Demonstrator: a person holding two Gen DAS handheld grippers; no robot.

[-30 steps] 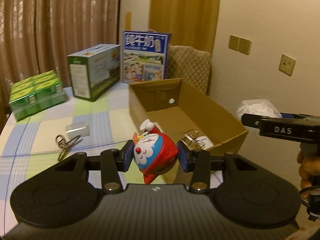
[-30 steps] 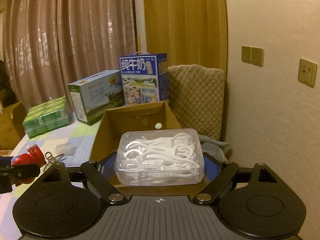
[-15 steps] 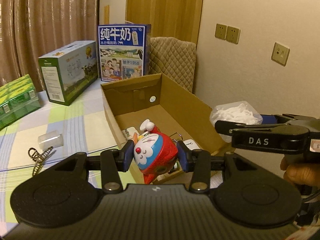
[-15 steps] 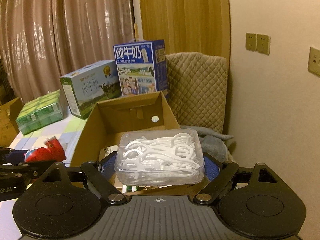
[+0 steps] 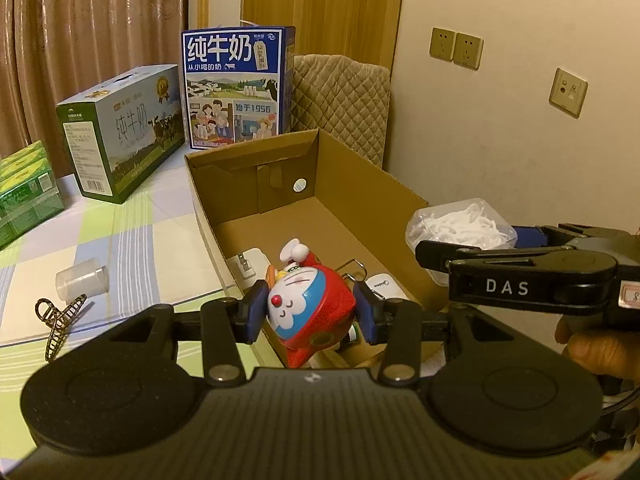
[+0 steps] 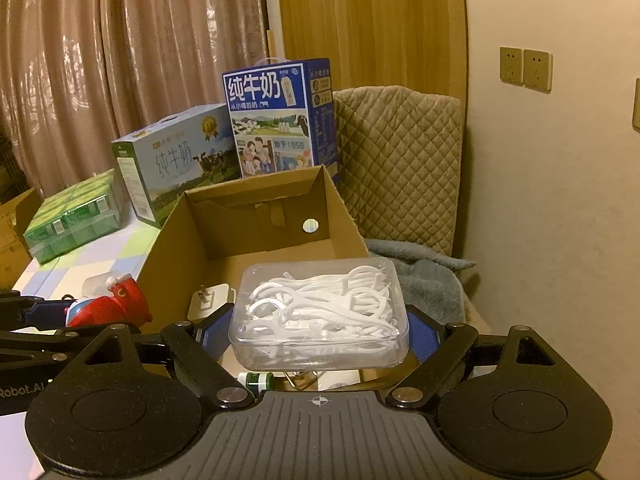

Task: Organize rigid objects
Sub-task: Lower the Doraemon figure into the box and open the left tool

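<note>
Two grippers hang over an open cardboard box (image 5: 360, 184) on a table with a checked cloth (image 5: 132, 232), each with something clamped between its blue pads. From the left wrist camera, the left gripper (image 5: 311, 311) pinches a red and blue cartoon toy (image 5: 310, 308) from both sides, the toy sitting above the box's near left corner. From the right wrist camera, the right gripper (image 6: 319, 334) grips a clear plastic case of white floss picks (image 6: 320, 312) by its two short ends — the case hangs over the near part of the box interior. Inside the box lie a white plug adapter (image 6: 210, 300), a small white device (image 5: 382, 284) and a small green-capped bottle (image 6: 256, 381) partly hidden below the case. On the cloth to the left of the box sit a clear small cup (image 5: 82, 280) on its side and a bronze hair claw (image 5: 60, 320) just beside it. Behind the box stand a blue milk carton (image 5: 238, 88), a green milk carton (image 5: 120, 132) and a green shrink-wrapped pack (image 5: 24, 190).
</note>
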